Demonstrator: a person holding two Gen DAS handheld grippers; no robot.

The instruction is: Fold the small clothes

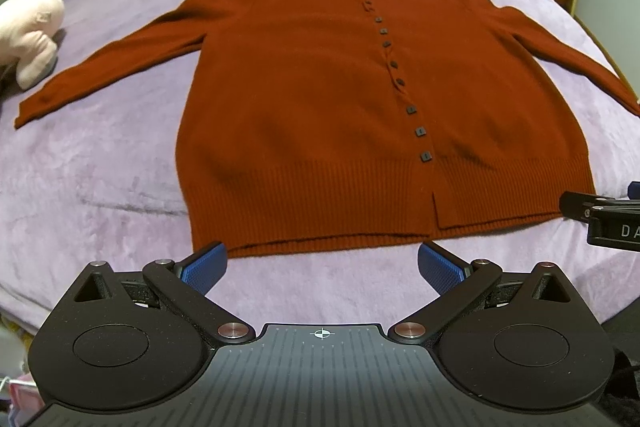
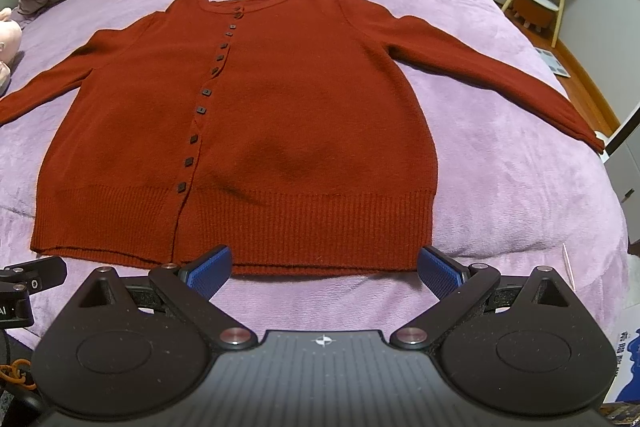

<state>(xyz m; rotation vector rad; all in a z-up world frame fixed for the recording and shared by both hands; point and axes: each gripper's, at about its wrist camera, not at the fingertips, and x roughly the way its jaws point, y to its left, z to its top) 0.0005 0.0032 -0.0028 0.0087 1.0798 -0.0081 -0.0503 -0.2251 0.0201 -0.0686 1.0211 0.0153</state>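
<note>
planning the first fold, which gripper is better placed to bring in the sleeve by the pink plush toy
Left. The left gripper, jaws open, faces the cardigan hem nearer that sleeve and the plush toy.

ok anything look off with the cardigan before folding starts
Mostly fine: the cardigan lies flat, sleeves spread. Its button placket gapes and ripples midway, and a shallow dent sits above the ribbed hem. No damage visible.
</note>
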